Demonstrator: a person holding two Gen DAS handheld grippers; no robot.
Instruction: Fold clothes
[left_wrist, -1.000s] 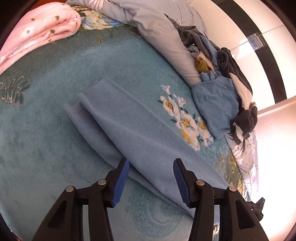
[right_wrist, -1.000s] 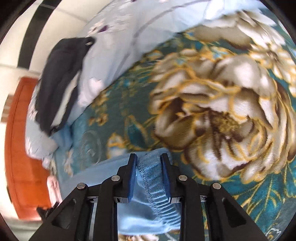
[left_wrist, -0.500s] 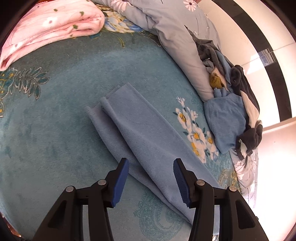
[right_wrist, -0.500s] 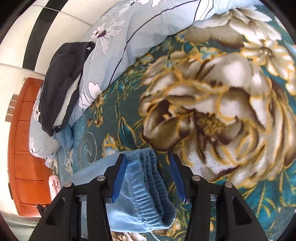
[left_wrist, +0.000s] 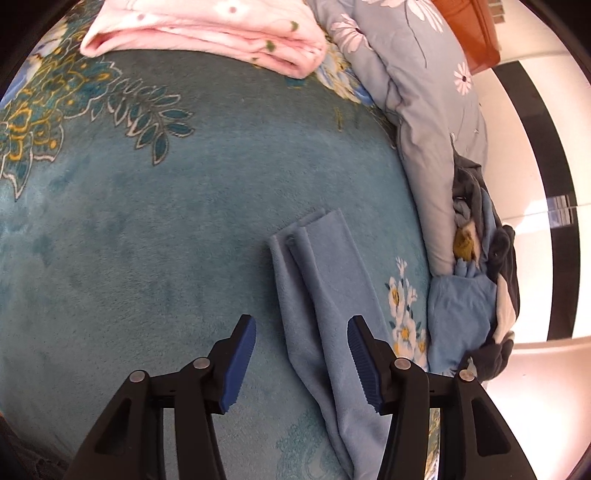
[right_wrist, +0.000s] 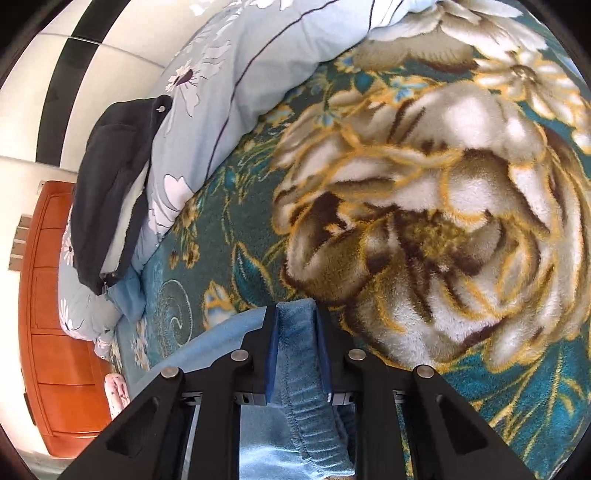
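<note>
Light blue fleece trousers (left_wrist: 321, 266) lie folded lengthwise on the teal blanket (left_wrist: 147, 240). Their leg ends point away from me in the left wrist view. My left gripper (left_wrist: 301, 325) hovers open over the legs, a blue pad on either side, neither touching the cloth. In the right wrist view the elastic waistband (right_wrist: 299, 398) of the trousers runs up between the fingers. My right gripper (right_wrist: 295, 314) is closing, and its pads press on the bunched waistband.
A folded pink blanket (left_wrist: 207, 33) lies at the far edge. A grey-blue floral duvet (left_wrist: 417, 92) runs along the right, with a heap of dark and blue clothes (left_wrist: 476, 288) beside it. A dark jacket (right_wrist: 110, 192) lies on the duvet near an orange wooden cabinet (right_wrist: 48, 295).
The left gripper has rolled and shifted, so the trouser legs now run nearly straight up between its fingers. The right gripper opened, then closed again on the waistband.
</note>
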